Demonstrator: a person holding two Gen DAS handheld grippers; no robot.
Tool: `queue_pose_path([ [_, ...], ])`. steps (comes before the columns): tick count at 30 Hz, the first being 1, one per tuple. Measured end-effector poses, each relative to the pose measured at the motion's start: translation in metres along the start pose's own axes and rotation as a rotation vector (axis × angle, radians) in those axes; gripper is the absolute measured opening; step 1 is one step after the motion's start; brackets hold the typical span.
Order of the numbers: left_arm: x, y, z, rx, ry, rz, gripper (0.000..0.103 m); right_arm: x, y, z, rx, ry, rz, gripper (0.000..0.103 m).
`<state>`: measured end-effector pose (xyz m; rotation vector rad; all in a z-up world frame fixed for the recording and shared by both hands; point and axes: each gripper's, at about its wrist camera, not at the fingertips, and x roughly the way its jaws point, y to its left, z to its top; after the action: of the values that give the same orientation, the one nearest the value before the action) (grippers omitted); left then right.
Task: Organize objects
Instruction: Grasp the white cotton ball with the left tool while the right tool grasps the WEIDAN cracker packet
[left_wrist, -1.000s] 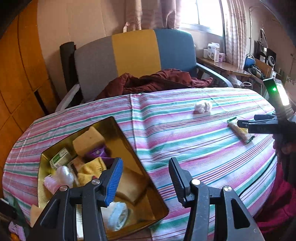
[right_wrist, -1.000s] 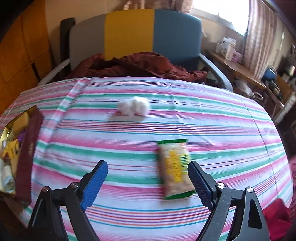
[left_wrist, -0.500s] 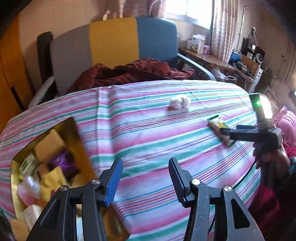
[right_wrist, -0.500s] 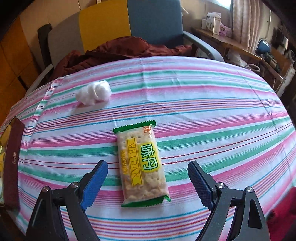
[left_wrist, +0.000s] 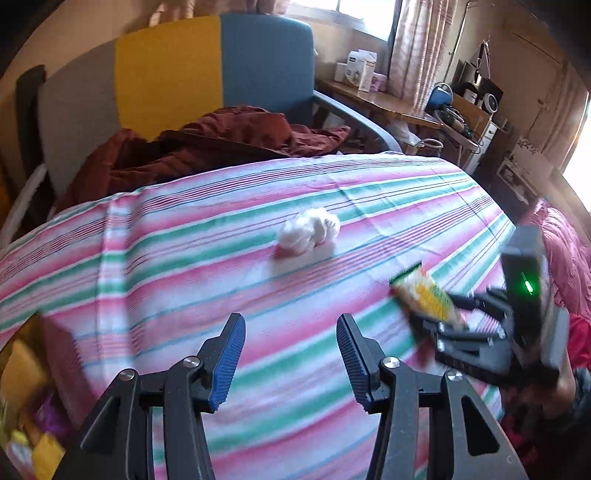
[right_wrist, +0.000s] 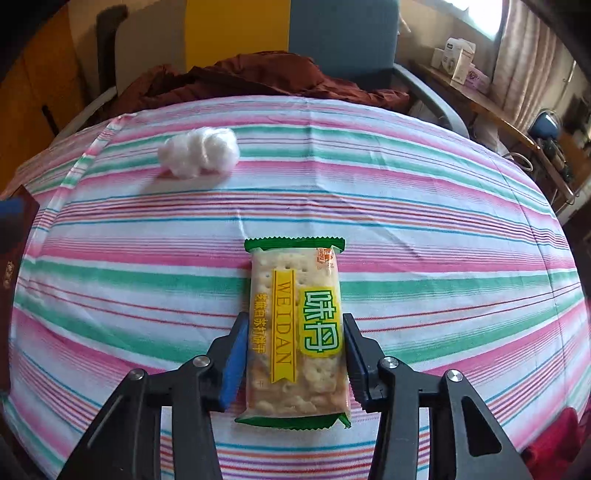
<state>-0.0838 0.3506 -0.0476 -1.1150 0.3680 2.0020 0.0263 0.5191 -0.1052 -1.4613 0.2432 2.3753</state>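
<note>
Since half a second ago the right gripper (right_wrist: 293, 363) has gone forward over the cracker packet (right_wrist: 295, 332) and its jaws have closed: before, they were spread wide with the packet lying free ahead of them; now the two blue pads press on the long sides of the packet, at its lower half. In the left wrist view the packet (left_wrist: 424, 299) appears tilted, with its far end raised a little above the striped tablecloth (left_wrist: 221, 236), so I judge that the lift has just begun, though that picture is blurred. The left gripper (left_wrist: 291, 354) has turned away from the gold tin (left_wrist: 18, 365), which now shows only at the far left edge, well to the left of its jaws. Its jaws are spread and hold nothing.

The cotton ball (right_wrist: 199, 151) lies on the cloth well ahead of the right jaws and to their left, apart from the packet. From the left gripper it (left_wrist: 308, 232) lies ahead and slightly to the right, not between the pads.

As for progress, the tin seems to hold several items already, but they are too blurred to name. Two things are left outside: the packet, now pinched, and the cotton ball, not yet touched. The task looks near its end, with these two placements left.
</note>
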Motion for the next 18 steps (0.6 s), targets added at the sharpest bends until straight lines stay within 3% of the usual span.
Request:
queue_pose_path([
  [3, 0.024, -0.003, 0.02, -0.005, 0.012, -0.025, 0.053, 0.0, 0.0, -0.002, 0.001, 0.015, 0.013, 0.048],
  [10, 0.078, -0.013, 0.058, 0.029, 0.02, -0.029, 0.072, 0.0, -0.001, -0.002, 0.005, 0.018, 0.025, 0.048],
  [18, 0.134, -0.03, 0.079, 0.161, 0.068, 0.015, 0.069, -0.001, -0.001, -0.003, 0.022, 0.007, 0.035, 0.05],
])
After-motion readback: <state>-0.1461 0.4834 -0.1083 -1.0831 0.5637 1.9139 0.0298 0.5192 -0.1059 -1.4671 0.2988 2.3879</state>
